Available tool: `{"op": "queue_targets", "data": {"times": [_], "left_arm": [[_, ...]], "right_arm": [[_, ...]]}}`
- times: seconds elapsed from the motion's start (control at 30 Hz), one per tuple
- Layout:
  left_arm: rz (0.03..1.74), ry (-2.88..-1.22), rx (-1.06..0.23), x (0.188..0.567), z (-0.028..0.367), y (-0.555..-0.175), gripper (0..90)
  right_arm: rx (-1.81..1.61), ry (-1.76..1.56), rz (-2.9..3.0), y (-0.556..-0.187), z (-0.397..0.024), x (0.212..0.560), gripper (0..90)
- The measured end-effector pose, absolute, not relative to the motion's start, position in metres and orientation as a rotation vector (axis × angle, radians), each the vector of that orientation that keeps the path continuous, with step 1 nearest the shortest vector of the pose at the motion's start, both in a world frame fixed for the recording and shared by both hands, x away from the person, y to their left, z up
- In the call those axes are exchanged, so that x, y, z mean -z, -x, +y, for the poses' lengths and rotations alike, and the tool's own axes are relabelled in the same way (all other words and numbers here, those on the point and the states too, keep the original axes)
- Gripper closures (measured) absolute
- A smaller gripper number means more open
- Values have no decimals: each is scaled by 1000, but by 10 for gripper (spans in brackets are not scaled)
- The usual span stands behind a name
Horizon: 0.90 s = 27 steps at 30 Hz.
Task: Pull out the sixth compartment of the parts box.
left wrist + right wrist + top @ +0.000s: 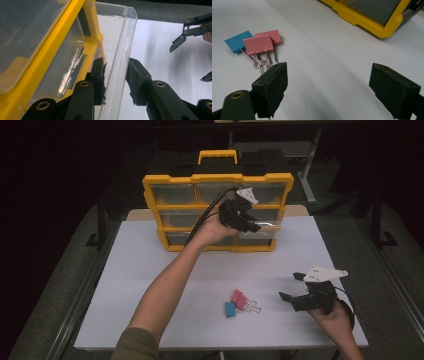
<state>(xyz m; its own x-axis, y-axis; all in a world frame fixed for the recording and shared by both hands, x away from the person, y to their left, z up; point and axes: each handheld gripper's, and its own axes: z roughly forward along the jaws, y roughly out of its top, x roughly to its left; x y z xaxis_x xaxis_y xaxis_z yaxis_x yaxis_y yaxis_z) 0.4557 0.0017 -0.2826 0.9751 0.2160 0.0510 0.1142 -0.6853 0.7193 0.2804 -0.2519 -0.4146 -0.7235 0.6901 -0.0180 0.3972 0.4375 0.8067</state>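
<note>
So the left gripper [245, 215] is up at the yellow organizer case [150, 195] standing at the back of the white table [150, 270], and it's working on one of the clear drawers [125, 37] in the right column, which sticks out a bit from the frame. In the left gripper view the drawer's thin front wall runs straight up between the two pads [98, 75], edge-on, with one pad inside the drawer and the other outside. The jaws are fairly narrow, but I can see a sliver of gap on the outer side, so I'd call it straddling the wall rather than truly clamping it yet. That's the bit everything hangs on, I think: the wall's long axis crosses the jaw line, so a little more squeeze and a pull straight back toward the person should slide the drawer out. If the pads aren't biting when the pull starts, they'll probably just slip off the slick plastic. Meanwhile the right gripper [295, 287] sits low near the front right of the table, jaws wide open with nothing in them. The binder clips [259, 43] (two pink, one blue) lie just ahead and to its left, so that hand is way closer to them than the left one.
</note>
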Motion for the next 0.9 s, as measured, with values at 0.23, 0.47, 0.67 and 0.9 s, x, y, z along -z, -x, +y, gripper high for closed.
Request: {"op": "queue_targets", "data": {"times": [0.23, 0.47, 0.67, 0.9], "left_arm": [[219, -2326, -164, 283, 3, -453, 701], [182, -2335, -143, 282, 3, -449, 717], [196, -2315, -121, 284, 6, -446, 717], [187, -2307, -114, 285, 9, -443, 714]], "right_arm": [[-1188, -935, 2347, -280, -252, 415, 143], [-1190, -932, 2350, -280, -252, 415, 143], [-1190, -932, 2353, -279, -252, 415, 143], [-1189, -928, 2357, -279, -251, 415, 143]]}}
